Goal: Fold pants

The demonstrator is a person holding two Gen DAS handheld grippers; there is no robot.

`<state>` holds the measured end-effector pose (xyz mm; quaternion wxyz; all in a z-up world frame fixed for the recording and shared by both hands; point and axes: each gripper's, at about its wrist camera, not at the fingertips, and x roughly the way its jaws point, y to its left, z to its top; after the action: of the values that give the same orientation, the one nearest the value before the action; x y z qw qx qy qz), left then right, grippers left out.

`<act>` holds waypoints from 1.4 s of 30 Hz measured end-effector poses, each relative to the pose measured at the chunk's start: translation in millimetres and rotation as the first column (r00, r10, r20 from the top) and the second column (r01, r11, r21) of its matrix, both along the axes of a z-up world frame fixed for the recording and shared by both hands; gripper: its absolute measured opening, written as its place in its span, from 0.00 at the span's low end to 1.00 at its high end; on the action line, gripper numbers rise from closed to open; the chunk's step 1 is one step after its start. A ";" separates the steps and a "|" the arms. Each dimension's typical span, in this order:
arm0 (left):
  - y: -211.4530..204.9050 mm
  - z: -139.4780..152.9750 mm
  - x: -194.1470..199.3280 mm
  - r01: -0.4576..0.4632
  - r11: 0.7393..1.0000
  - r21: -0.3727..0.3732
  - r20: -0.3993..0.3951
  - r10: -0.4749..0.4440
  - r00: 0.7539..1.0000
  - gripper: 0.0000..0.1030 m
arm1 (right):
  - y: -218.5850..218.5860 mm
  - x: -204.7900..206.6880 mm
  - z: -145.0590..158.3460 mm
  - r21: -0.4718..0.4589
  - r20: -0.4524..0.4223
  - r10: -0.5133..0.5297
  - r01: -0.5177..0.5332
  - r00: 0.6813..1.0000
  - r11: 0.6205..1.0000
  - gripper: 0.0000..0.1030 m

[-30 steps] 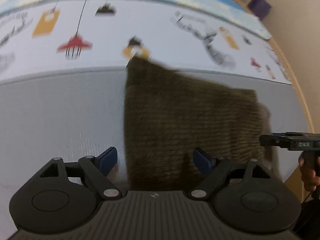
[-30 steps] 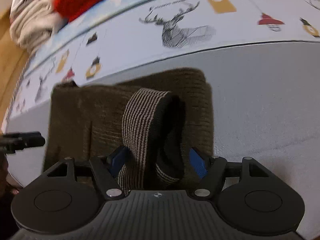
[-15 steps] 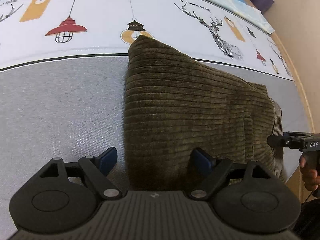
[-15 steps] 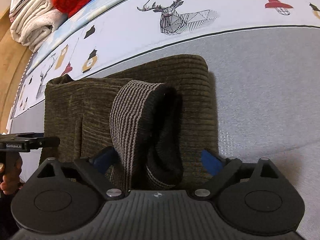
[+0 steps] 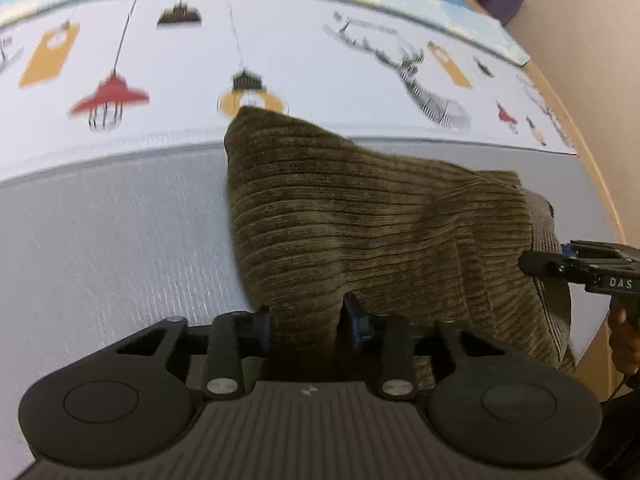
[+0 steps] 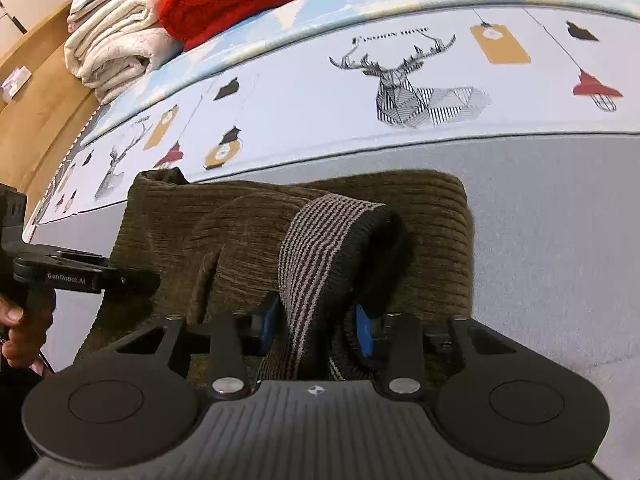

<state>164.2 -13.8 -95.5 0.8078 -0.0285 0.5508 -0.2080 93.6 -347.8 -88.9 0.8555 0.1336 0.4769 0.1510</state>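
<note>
Two grippers are engaged on the olive corduroy pants (image 5: 360,232), which lie part-folded on the grey bedspread (image 5: 112,240). The left gripper (image 5: 306,320) is pinched on the near corduroy edge; the right gripper (image 6: 316,320) is clamped on the striped waistband (image 6: 320,248). Both edges should be lifted level and carried together, so the layers are not skewed.
</note>
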 end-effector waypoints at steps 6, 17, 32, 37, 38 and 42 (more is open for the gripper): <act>5.7 36.6 -2.7 0.016 0.999 0.038 0.242 -0.025 0.970 0.32 | 12.2 14.8 21.7 0.031 0.131 -0.024 0.021 0.991 0.999 0.31; 69.5 54.7 18.6 -0.200 0.979 0.043 0.370 0.170 0.913 0.02 | 66.9 78.8 30.1 -0.230 0.253 -0.033 0.094 0.967 0.969 0.39; 61.4 20.1 9.5 -0.087 0.996 -0.014 0.017 0.087 0.996 0.73 | 33.5 73.5 13.4 -0.120 -0.017 -0.255 0.252 0.967 0.960 0.74; 62.0 11.3 14.1 -0.161 0.979 -0.129 -0.104 0.148 0.984 0.76 | 10.4 65.0 -7.0 -0.017 -0.159 -0.291 0.292 0.943 0.956 0.82; 58.8 7.6 13.2 -0.159 0.980 -0.121 -0.116 0.145 0.983 0.76 | 9.6 64.4 -10.0 -0.007 -0.180 -0.282 0.285 0.942 0.958 0.83; 52.4 -11.6 16.4 -0.187 0.976 -0.109 -0.158 0.169 0.973 0.81 | 11.4 61.4 -18.7 0.001 -0.242 -0.256 0.264 0.936 0.964 0.90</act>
<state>180.7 38.6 -107.1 0.7770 -0.1427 0.5904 -0.1657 155.0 -336.4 -107.6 0.8019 0.2272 0.5519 0.0273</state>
